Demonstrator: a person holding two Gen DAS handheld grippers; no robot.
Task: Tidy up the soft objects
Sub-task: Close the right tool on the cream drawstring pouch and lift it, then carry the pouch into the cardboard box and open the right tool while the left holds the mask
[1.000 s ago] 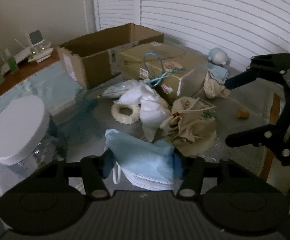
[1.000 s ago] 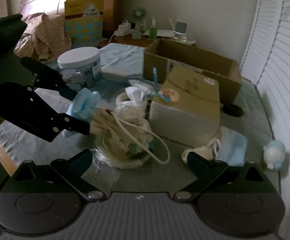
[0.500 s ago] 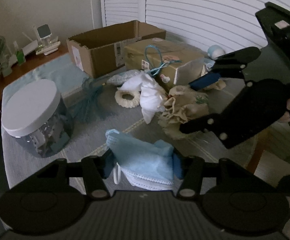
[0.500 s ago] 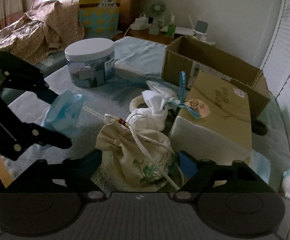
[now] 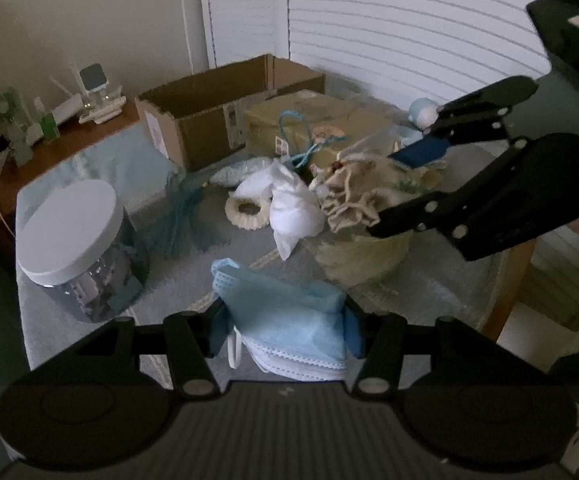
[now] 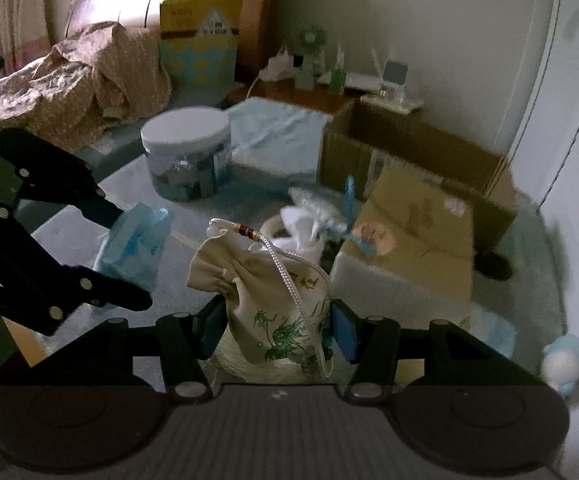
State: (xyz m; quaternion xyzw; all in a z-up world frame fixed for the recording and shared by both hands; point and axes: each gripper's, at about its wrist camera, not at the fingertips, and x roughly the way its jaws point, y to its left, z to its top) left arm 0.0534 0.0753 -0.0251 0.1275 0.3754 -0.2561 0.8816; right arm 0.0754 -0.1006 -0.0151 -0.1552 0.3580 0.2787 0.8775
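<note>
Right gripper (image 6: 275, 330), wide open a second ago, is closing around the drawstring pouch (image 6: 277, 304); pickup looks imminent. Left gripper (image 5: 285, 330), at its nine o'clock, still clamps the blue masks (image 5: 289, 320).

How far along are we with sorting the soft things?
Nothing looks put away yet. In hand: the left tongs grip a stack of face masks; the right tongs are closing on the drawstring pouch. Left: the white cloth, fuzzy ring and blue plush toy lie loose beside the cardboard box.
</note>
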